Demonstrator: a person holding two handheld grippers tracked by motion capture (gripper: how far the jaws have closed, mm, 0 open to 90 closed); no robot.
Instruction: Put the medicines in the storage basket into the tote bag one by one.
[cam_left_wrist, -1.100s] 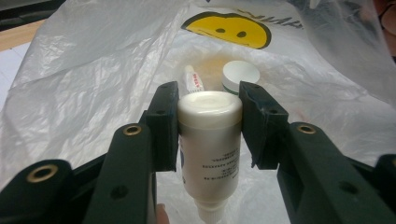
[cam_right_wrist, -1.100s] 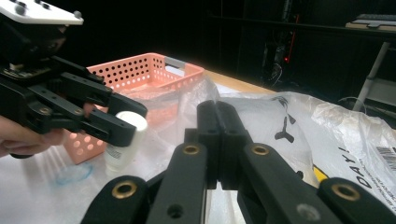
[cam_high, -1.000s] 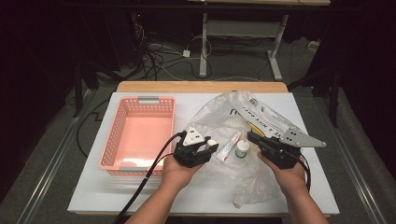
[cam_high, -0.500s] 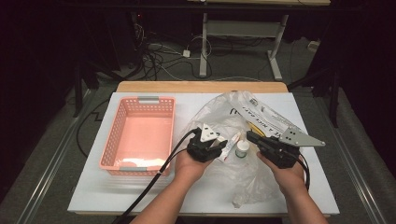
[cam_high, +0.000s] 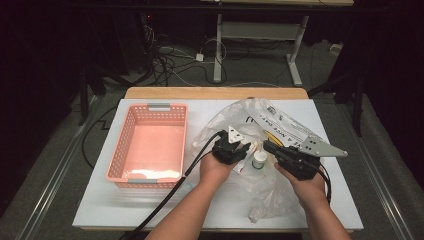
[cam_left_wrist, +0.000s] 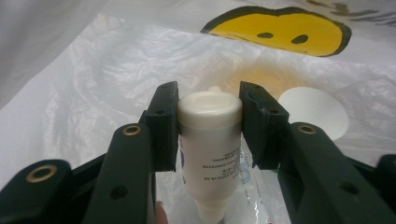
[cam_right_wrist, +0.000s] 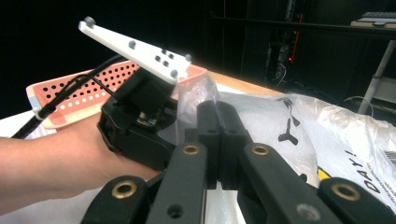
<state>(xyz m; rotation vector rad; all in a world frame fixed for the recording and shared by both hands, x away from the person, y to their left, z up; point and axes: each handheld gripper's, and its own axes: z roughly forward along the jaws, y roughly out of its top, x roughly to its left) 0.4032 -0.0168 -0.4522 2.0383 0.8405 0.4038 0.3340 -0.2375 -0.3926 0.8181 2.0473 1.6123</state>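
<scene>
Across the middle of the high view lies a white desk with a strip of bare wood along its far edge, set in a dark room; grey floor runs past both sides, and at twelve o'clock beyond the desk cables sprawl around the legs of a white metal frame. At nine o'clock from the hands stands a pink basket with perforated walls. A crumpled clear plastic bag printed with black letters and a yellow smiley face covers the desk's centre and right. Over that bag, at the desk's middle, the left gripper holds a small white bottle: in the left gripper view the jaws stand part closed, their pads pressing both sides of the bottle close to its flat bottom end. Its long axis runs along the jaws, flat end toward twelve o'clock in that view and narrow neck toward six o'clock, back at the hand. At three o'clock from the left gripper in the high view a second small white container with a greenish band stands upright on the bag. Just beyond it the right gripper has its jaws fully together, pinching a fold of the plastic bag, as the right gripper view shows.
</scene>
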